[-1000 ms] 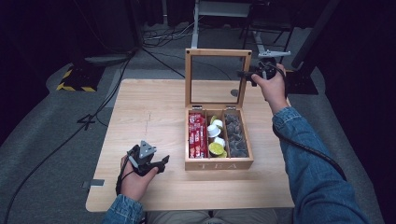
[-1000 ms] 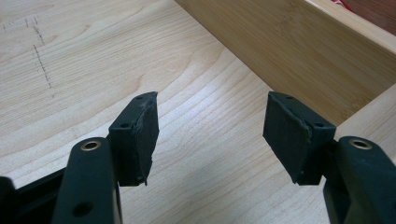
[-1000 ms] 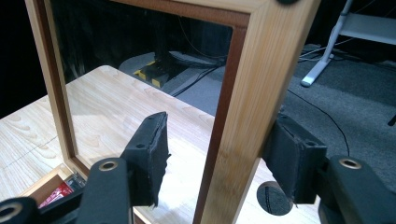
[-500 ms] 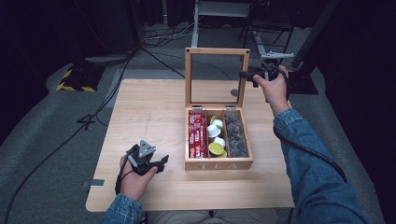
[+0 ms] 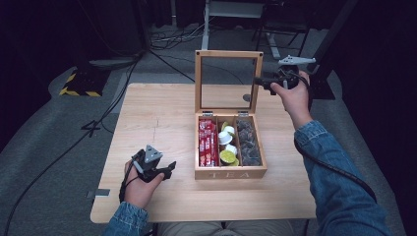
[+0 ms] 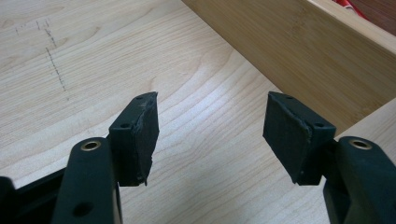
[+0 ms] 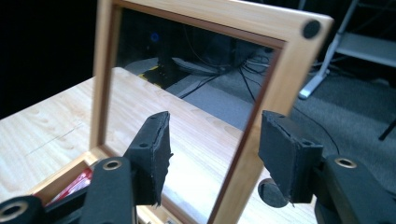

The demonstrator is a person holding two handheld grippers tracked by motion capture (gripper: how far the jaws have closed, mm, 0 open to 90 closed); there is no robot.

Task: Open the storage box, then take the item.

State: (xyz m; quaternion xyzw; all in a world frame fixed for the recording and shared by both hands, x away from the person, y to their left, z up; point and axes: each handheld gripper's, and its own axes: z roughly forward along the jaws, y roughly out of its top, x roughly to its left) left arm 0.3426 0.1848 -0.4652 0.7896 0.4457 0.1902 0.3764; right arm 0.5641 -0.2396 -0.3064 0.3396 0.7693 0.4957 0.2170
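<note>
**Right gripper at the raised lid of the tea box, left gripper idle on the table**

High view: a light wooden tea box (image 5: 230, 173) marked "TEA" sits on the pale wooden table (image 5: 162, 118), its glass-paned wooden lid (image 5: 227, 55) standing upright. Inside, red sachets (image 5: 207, 142) fill the left compartment, small round cups (image 5: 228, 147) the middle one, and dark wrapped bags (image 5: 247, 142) the right one. The right gripper (image 5: 259, 81) is held level at the lid's right frame edge. The left gripper (image 5: 168, 169) rests low on the table, just left of the box.

Left gripper view: the two black jaws stand spread with nothing between them, only bare table beneath; the box's outer wooden wall (image 6: 299, 51) runs just beyond them.

Right gripper view: the jaws straddle the lid's right frame post (image 7: 261, 121), one pad in front of the glass and one outside the frame. They have just been closing, yet gaps remain on both sides, so the pads are not pressing the wood.
</note>
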